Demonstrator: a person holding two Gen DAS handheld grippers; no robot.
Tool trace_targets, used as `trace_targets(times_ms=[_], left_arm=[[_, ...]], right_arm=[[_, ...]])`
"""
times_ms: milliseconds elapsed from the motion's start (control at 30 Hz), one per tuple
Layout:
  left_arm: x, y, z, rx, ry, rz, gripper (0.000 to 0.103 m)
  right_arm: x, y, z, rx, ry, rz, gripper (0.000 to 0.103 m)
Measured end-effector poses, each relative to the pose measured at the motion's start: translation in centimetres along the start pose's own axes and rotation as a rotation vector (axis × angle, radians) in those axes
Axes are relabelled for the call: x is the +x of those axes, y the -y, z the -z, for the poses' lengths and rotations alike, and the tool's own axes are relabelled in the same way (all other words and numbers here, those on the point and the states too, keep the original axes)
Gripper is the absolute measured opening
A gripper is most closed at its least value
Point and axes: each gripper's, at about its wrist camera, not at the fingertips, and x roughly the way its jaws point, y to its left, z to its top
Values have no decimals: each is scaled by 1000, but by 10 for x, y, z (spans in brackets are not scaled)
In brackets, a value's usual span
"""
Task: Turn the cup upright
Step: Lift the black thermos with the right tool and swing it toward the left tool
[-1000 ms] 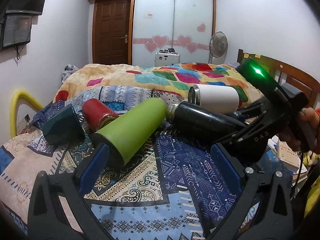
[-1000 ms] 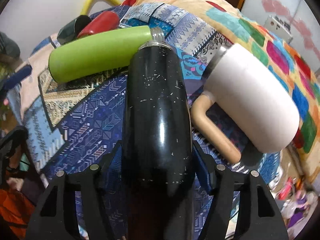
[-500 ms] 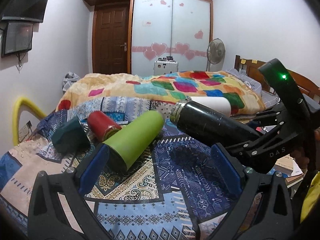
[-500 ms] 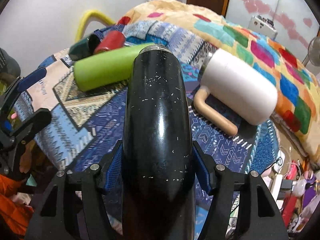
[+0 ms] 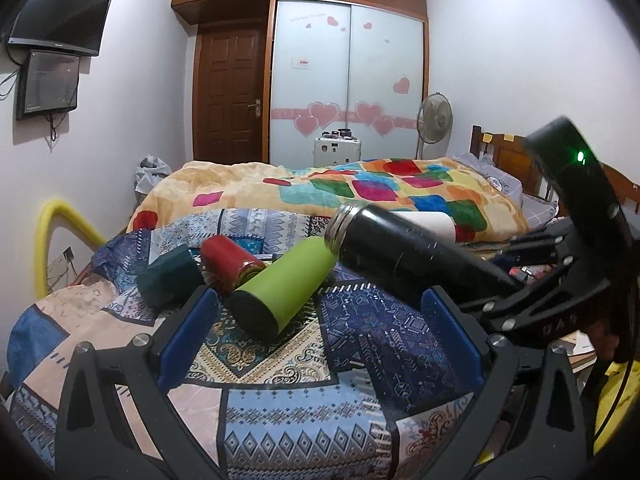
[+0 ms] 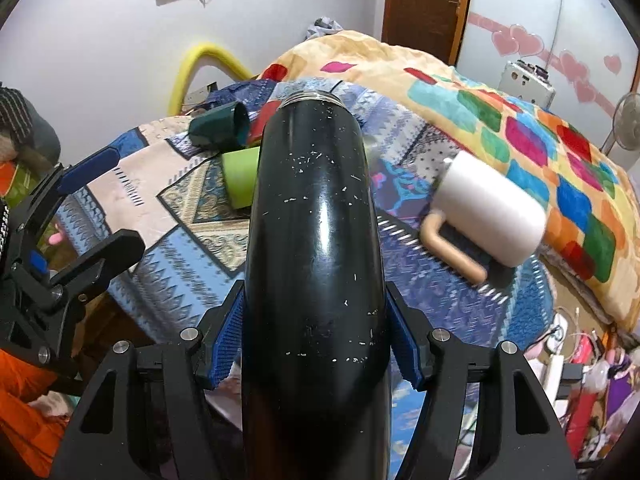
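One flask (image 6: 314,216) pinched in right hand-held gripper (image 6: 316,344), raised off bed (image 5: 280,364) since a second ago, mouth tilted upward. Left hand-held gripper (image 5: 320,344) spread, idle. Judged: flip underway, not yet upright.

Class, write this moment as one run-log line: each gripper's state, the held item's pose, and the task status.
right gripper: shut on black flask | flask: off the bed, tilted, mouth forward-up | left gripper: open, holding nothing | green bottle: lying on bedspread | status: not yet upright

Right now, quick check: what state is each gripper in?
Left gripper: open, holding nothing.
Right gripper: closed on the black flask, lifted off the bed.
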Motion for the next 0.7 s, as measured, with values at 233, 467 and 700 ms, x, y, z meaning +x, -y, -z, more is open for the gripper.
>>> trace_targets(times_ms=[233,467,700], left_arm=[[-4,-11,8,-4,-14,-7,103],[1,-19,18,-22,-47,-19,103],[8,-22,22,-17,-67,-33,103]], right_arm=[[30,-12,12,39,-57,-29,62],[56,-18,14,54,-122,-57,62],[63,-20,11,42,-139,-48,62]])
